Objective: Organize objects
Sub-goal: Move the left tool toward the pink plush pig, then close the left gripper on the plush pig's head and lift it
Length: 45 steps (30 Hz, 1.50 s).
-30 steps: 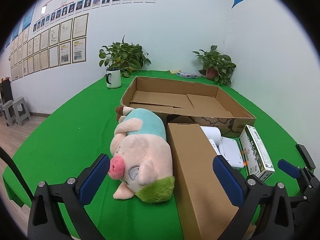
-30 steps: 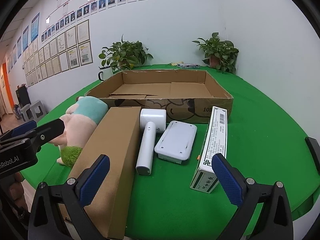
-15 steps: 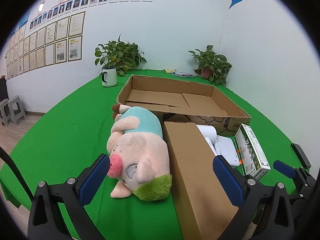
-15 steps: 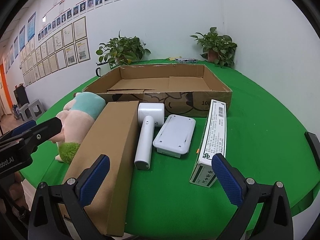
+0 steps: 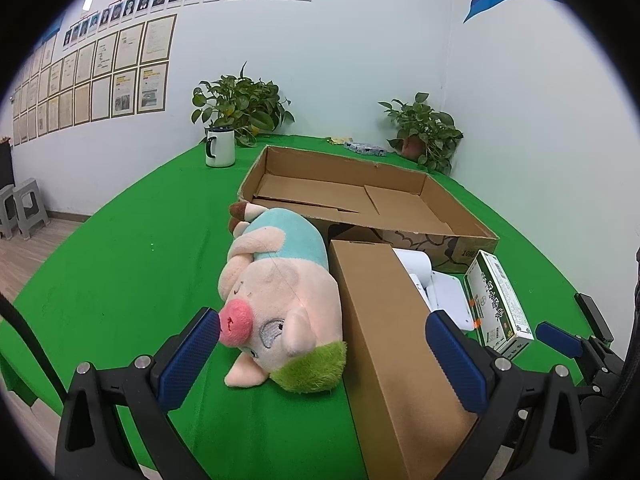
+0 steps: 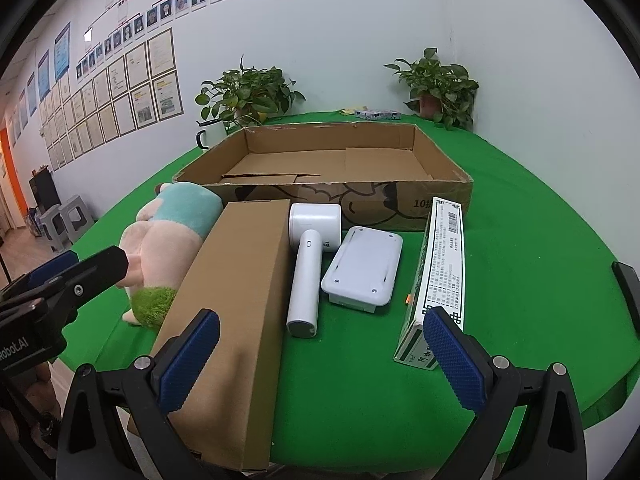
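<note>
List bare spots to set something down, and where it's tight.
Free: the floor of the open cardboard tray; green cloth right of the green-and-white carton; cloth left of the plush pig. Crowded: pig, long brown box, white handheld device, white flat unit and carton lie close together.

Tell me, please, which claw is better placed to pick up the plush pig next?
Left. The left claw is open right at the plush pig, one finger beside its snout. The right claw faces the long cardboard box and white hair dryer instead.
</note>
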### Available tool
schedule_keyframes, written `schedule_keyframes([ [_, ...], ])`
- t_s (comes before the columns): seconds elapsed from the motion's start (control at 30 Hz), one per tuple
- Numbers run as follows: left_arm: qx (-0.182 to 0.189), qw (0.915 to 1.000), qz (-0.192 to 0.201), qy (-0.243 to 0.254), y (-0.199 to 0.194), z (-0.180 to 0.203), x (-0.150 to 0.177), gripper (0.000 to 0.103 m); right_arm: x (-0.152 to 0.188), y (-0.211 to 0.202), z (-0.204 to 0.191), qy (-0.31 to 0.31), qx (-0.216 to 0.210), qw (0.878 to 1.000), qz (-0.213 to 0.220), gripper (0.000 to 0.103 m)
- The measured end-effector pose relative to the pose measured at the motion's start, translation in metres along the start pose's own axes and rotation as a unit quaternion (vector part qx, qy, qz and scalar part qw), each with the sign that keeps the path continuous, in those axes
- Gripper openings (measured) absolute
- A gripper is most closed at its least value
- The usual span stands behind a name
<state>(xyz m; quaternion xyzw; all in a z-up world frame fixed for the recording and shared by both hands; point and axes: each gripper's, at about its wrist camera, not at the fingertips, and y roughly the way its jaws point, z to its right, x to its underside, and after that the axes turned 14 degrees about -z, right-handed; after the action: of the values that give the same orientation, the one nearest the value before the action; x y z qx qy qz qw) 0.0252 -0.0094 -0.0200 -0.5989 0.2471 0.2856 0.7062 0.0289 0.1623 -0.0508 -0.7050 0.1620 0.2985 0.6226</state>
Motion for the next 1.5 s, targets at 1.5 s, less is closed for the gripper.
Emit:
schedule_keyframes([
  [1.5,0.071,0.9907,-0.1,-0.06,0.057,-0.067,-0.001,0.062,-0.044,0.023,-0.028,-0.038,-0.216,0.975,-0.043,0.103],
])
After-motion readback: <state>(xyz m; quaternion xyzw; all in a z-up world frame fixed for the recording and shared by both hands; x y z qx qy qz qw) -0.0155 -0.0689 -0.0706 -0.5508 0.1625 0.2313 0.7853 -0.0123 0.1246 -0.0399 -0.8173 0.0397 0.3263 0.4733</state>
